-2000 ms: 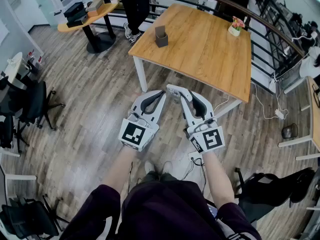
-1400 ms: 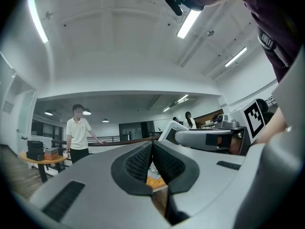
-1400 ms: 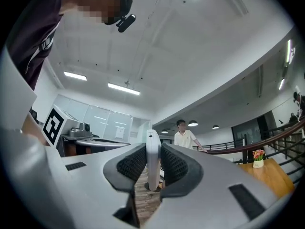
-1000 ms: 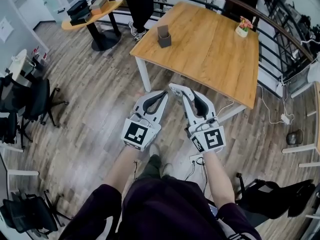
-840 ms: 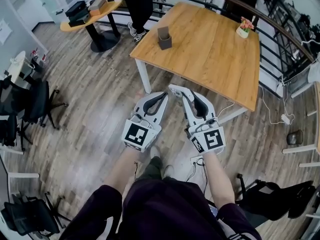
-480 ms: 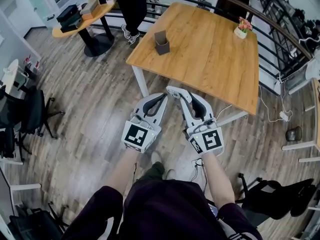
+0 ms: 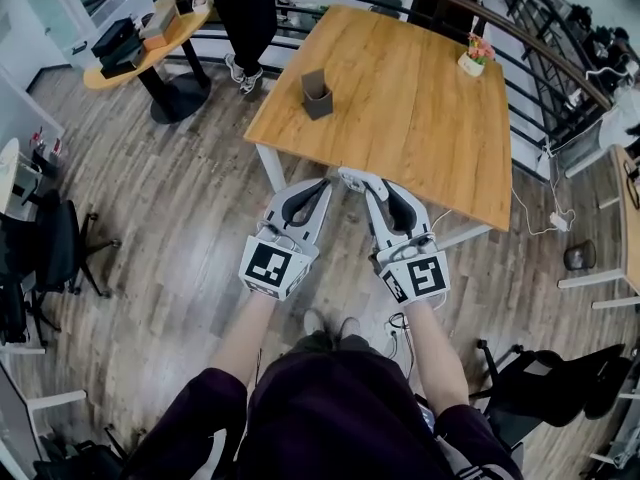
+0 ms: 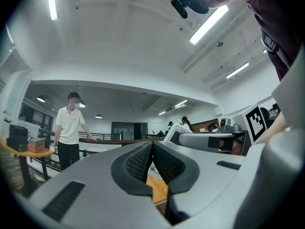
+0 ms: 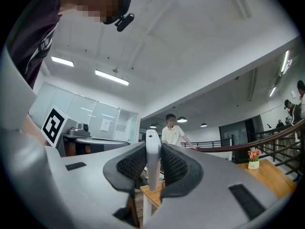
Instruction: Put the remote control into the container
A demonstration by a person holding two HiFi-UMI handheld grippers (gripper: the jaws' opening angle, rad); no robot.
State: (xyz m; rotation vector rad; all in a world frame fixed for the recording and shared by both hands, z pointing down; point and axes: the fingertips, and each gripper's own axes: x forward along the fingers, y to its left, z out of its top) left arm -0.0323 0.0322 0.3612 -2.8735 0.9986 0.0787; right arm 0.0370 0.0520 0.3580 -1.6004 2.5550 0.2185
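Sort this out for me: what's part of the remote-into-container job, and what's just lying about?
Job: remote control, clamped in the right gripper; dark grey container on the wooden table.

Lying about: flower pot on that table; boxes on the round side table; office chair; left gripper, shut on nothing.

Head view high above, steeply down past left tool [image 7: 322, 183] and right tool [image 7: 366, 184] to worktop [image 7: 400, 98], both gripper views close along their jaws, tilted upward, sharing standing person [image 8: 69, 128].
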